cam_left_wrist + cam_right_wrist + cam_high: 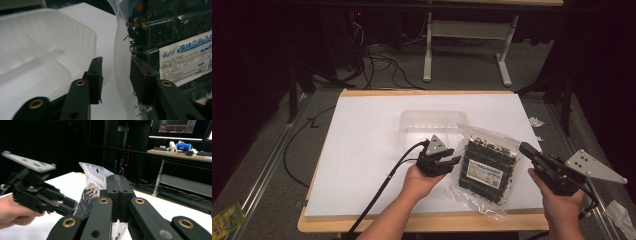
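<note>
From the high view, a clear plastic bag (486, 167) full of dark snack packs sits on the white table (362, 150), toward the right side. The bag has a white label on it. Behind it and a bit to the left is an empty see-through plastic box (430, 125). The left gripper (451, 162) is at the bag's left edge, held by a hand coming up from the bottom. The right gripper (524, 148) is at the bag's right edge, held by the other hand.

In the left gripper view, the two black jaws stand a narrow way apart. The bag's (160, 50) clear edge stands up between them. The right-hand jaw is up against the bag, but the left-hand jaw has a gap between it and the plastic, so the bag is not pinched. The box (37, 50) lies to the left, on the table (105, 30).

In the right gripper view, the right gripper's (119, 182) two jaws are pressed tight together. The bag's (93, 176) clear top edge stands up just behind them, and its lower part runs down between them, so they seem to pinch it. The left gripper (71, 205) and its hand are on the left, right by the bag.
</note>
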A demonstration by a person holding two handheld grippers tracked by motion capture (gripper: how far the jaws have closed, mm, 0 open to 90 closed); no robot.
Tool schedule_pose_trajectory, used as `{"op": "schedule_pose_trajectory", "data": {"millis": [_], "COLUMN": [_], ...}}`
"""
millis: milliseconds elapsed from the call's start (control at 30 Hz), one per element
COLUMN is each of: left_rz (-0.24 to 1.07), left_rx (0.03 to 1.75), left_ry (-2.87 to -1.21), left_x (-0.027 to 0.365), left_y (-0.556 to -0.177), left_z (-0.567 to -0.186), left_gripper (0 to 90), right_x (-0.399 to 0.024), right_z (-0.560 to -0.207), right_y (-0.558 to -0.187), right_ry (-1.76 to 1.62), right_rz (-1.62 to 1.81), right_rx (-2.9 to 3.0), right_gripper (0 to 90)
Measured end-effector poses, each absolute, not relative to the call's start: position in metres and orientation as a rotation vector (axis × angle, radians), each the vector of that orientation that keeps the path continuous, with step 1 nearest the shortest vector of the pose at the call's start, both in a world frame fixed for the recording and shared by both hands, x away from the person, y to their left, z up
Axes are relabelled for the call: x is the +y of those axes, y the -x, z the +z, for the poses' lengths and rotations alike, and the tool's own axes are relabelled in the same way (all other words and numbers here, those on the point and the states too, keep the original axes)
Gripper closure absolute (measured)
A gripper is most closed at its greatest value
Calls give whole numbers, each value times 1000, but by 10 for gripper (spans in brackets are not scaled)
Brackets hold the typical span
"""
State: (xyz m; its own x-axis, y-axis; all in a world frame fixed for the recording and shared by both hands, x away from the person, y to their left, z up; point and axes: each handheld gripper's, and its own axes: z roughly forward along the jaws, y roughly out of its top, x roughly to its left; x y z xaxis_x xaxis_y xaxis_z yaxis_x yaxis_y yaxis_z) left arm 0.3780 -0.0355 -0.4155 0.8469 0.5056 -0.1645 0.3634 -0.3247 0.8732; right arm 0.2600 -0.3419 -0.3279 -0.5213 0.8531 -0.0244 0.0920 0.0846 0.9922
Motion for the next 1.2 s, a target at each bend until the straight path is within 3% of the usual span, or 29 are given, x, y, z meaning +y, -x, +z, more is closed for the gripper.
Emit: {"op": "schedule_pose_trajectory", "data": {"millis": [100,200,500,767,967,1200], "left_rz": [148,124,250,411,490,486], "left_rx": [640,657,610,618,662,687], "left_ry": [-1947,-1922,-1847,-1810,-1764,-1751], "left_x": [-40,-37,-9,43,76,89], "left_y": [-377,-377,-357,-337,-329,-332], "left_z": [-419,-418,-396,-381,-390,-419], "left_gripper": [827,898,900,900,900,900], "right_x": [-343,-344,-344,-308,-275,-252], "right_z": [-329,-329,-323,-313,-310,-322], "right_y": [-260,-260,-259,-265,-277,-285], "right_ry": [-941,-952,-926,-851,-796,-777], "right_rz": [1491,1497,1593,1662,1712,1691], "right_rx": [1727,1720,1666,1695,1734,1821], "right_gripper": [900,900,900,900,900,900]}}
